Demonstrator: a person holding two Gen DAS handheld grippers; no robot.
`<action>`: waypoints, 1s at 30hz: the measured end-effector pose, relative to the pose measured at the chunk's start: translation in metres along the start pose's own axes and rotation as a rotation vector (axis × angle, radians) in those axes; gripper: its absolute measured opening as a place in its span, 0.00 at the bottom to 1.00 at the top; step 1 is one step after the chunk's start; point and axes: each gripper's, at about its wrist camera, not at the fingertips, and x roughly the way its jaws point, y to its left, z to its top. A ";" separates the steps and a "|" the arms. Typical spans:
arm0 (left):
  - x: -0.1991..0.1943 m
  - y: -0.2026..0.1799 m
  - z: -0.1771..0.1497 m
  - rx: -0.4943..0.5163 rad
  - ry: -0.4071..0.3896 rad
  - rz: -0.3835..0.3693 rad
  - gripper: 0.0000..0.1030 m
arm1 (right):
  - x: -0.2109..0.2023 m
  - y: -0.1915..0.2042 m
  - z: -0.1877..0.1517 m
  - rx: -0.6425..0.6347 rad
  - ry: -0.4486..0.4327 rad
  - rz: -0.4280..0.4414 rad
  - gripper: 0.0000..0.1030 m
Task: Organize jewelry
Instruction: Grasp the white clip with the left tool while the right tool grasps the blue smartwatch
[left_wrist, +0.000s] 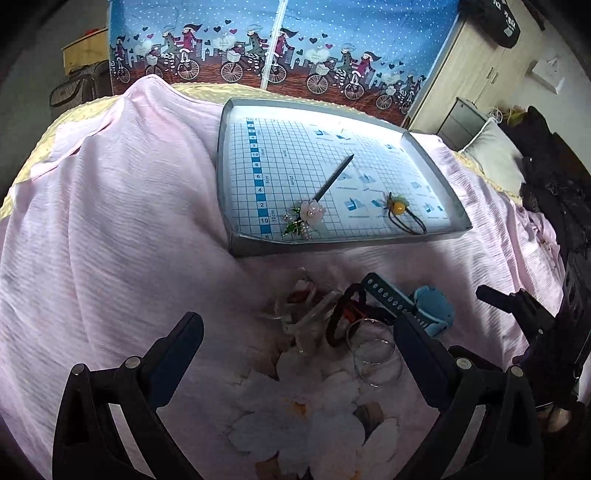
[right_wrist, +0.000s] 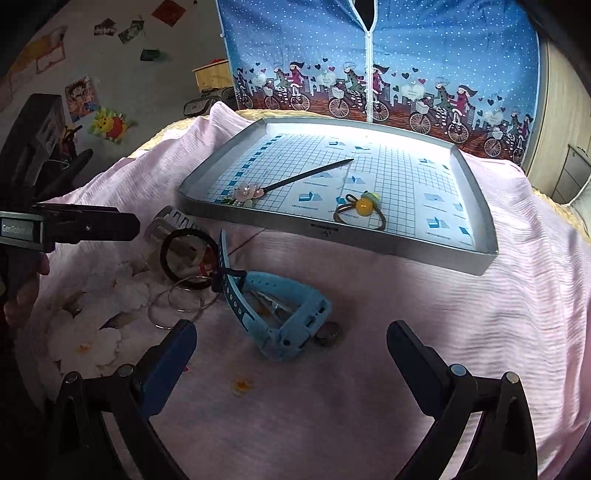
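A bed draped in a pale pink sheet (right_wrist: 424, 314) with a printed white flower fills the room's middle, and a blue curtain (right_wrist: 388, 55) patterned with cyclists hangs behind it. On the sheet lies a shallow grey tray (right_wrist: 369, 242) lined with gridded paper.

Inside the tray, a dark hair stick (right_wrist: 295, 180) lies on a slant, its pink flower end (left_wrist: 312, 212) near the tray's front rim and its bare tip pointing toward the far side. Just beside it, also near the front rim, lies a hair tie with a yellow bead (right_wrist: 363, 206), its loop trailing along the rim.

In front of the tray, on the sheet, sits a loose heap: a light blue watch (right_wrist: 284, 317) with its perforated strap running back toward the tray, a black hair tie (right_wrist: 190, 254), thin clear bangles (right_wrist: 177, 302) and a clear hair claw (right_wrist: 171, 225). A small dark round thing lies just beside the watch body; what it is I cannot tell.

The left tongs (left_wrist: 295, 332) hover over the heap, jaws spread wide, holding nothing. The right tongs (right_wrist: 291, 339) hang in front of the tray with the watch between their wide-spread fingers, not touching it.
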 end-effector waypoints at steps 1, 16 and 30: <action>0.003 0.000 -0.001 0.011 0.010 0.003 0.98 | 0.002 0.000 -0.002 0.000 -0.003 0.002 1.00; 0.013 0.020 0.018 -0.055 0.001 -0.097 0.80 | 0.025 -0.021 0.003 0.172 -0.029 0.127 0.72; 0.024 0.015 0.013 0.002 0.101 -0.180 0.38 | 0.023 -0.029 0.002 0.225 -0.029 0.118 0.59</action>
